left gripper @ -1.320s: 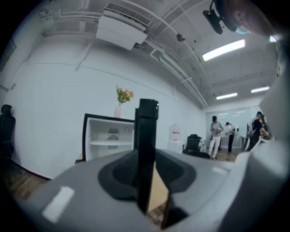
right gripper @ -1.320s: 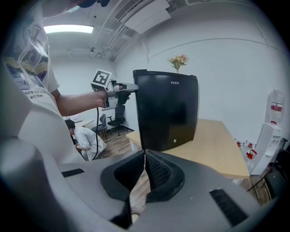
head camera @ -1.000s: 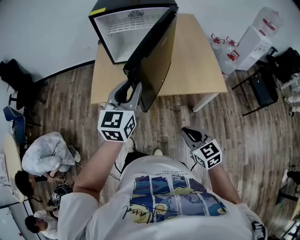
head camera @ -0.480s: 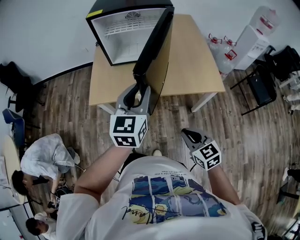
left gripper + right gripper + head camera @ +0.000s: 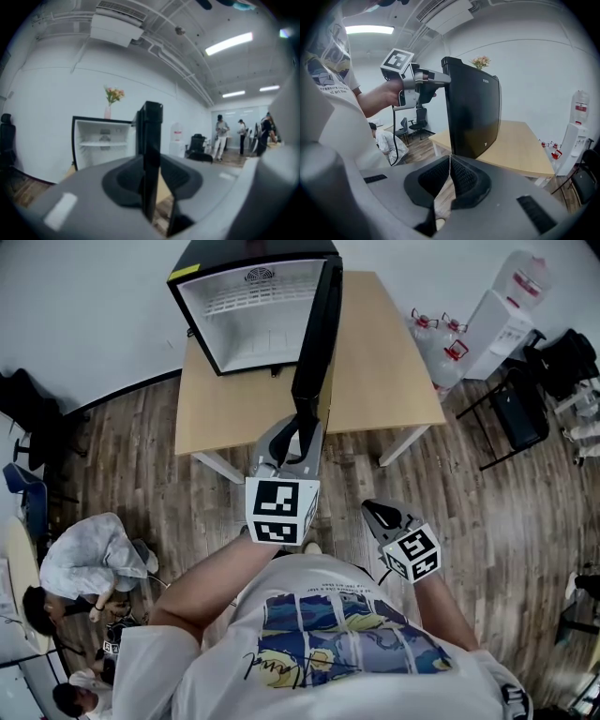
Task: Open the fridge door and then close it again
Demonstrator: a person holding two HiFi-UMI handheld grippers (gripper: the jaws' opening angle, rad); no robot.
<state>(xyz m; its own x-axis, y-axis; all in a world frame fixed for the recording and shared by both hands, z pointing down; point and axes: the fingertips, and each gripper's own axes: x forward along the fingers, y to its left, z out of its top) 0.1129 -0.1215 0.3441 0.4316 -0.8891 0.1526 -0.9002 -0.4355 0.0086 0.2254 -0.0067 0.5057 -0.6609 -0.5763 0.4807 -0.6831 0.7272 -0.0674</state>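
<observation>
A small black fridge [image 5: 248, 310] stands on a wooden table [image 5: 384, 362], its white inside showing. Its black door [image 5: 317, 343] is swung out toward me, nearly edge-on in the head view. My left gripper [image 5: 302, 423] is shut on the door's free edge, and in the left gripper view the door edge [image 5: 151, 150] runs up between the jaws of the left gripper [image 5: 153, 187]. My right gripper [image 5: 375, 510] hangs shut and empty, lower right, apart from the fridge. In the right gripper view, beyond the right gripper [image 5: 450, 164], are the door's outer face [image 5: 473, 112] and the left gripper [image 5: 440, 77].
A water dispenser [image 5: 502, 320] and bottles [image 5: 441, 329] stand right of the table, with a black chair [image 5: 520, 413] beside them. People crouch on the floor at the lower left [image 5: 89, 559]. Others stand far off [image 5: 220, 136]. A vase of flowers [image 5: 110, 101] tops the fridge.
My left gripper has moved to the right with the door's edge in it, so the door has swung wider open. The right gripper has stayed put.
</observation>
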